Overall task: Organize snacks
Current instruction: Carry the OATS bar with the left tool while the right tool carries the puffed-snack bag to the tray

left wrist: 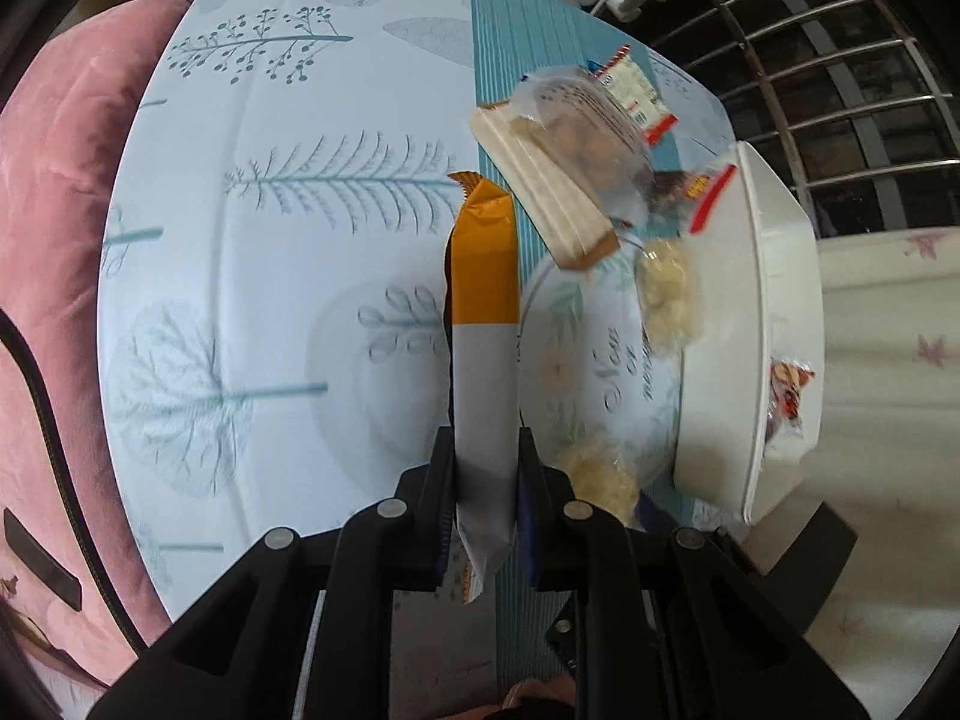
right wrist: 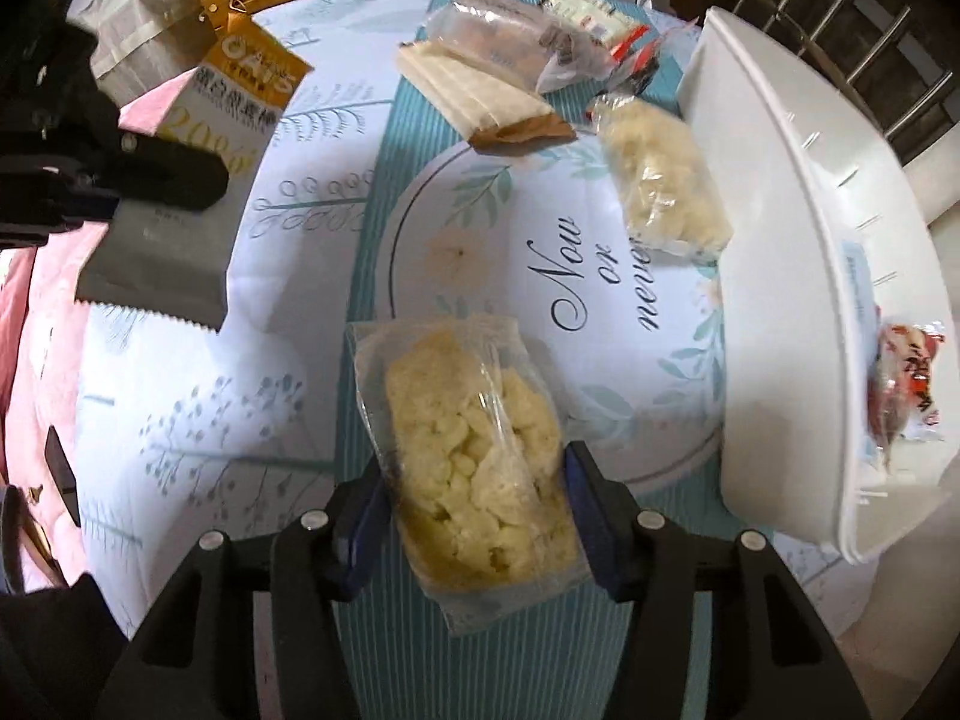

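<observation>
In the left wrist view, the left gripper (left wrist: pixel 485 450) is clamped on an orange-and-white oat packet (left wrist: pixel 483 324) above the leaf-printed tablecloth (left wrist: pixel 270 240), a white bin (left wrist: pixel 756 324) to its right. In the right wrist view, the right gripper (right wrist: pixel 477 480) grips a clear puffed-snack bag (right wrist: pixel 474 444); a window grille (right wrist: pixel 840 0) lies far ahead-right.

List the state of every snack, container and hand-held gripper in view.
Left hand-held gripper: shut on oat bar.
Oat bar: lifted, held.
Right hand-held gripper: closed around puffed snack bag.
Puffed snack bag: between the pads.
White bin: holding a red packet.
</observation>
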### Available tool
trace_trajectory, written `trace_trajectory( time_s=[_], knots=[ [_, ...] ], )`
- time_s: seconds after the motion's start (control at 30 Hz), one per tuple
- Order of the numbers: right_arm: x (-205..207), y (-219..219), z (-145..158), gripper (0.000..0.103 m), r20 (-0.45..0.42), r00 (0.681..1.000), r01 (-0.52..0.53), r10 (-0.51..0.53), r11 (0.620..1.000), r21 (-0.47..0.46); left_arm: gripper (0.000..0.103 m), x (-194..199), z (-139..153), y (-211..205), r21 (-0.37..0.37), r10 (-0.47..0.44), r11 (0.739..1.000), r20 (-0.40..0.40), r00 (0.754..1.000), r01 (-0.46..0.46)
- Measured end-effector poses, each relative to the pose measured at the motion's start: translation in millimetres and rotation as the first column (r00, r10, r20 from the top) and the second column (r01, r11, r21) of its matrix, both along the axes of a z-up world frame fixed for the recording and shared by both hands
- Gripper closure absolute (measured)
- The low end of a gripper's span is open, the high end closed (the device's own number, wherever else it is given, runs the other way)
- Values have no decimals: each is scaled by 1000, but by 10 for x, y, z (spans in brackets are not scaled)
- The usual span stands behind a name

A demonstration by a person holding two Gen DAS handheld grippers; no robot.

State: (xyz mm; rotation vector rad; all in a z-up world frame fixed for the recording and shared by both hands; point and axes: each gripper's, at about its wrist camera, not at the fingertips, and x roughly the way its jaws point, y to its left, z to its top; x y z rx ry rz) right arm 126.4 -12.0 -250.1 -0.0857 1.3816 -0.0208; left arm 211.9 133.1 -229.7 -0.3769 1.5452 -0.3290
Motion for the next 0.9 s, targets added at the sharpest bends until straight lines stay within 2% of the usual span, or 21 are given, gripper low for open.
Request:
trace_trajectory(
  time_s=[0.23,0.47,0.57,0.73,0.9],
  knots=[
    [-182,-30,376,48,36,999,-38,36,998,57,88,-316,118,9,-91,31,995,-4,1000,-31],
    [-298,-351,787,48,32,999,-15,10,990,139,88,-488,334,-92,-129,29,991,17,999,-27],
    [-334,-532,927,48,15,1000,23,-26,983,183,88,-539,445,-172,-150,39,988,44,998,-32],
    [-301,-891,1056,48,10,998,53,-56,978,203,88,-620,649,-371,-192,59,981,106,993,-38],
    [-276,-1243,1235,48,38,997,54,-65,969,240,88,-684,863,-686,-209,81,977,166,983,-45]
  ],
)
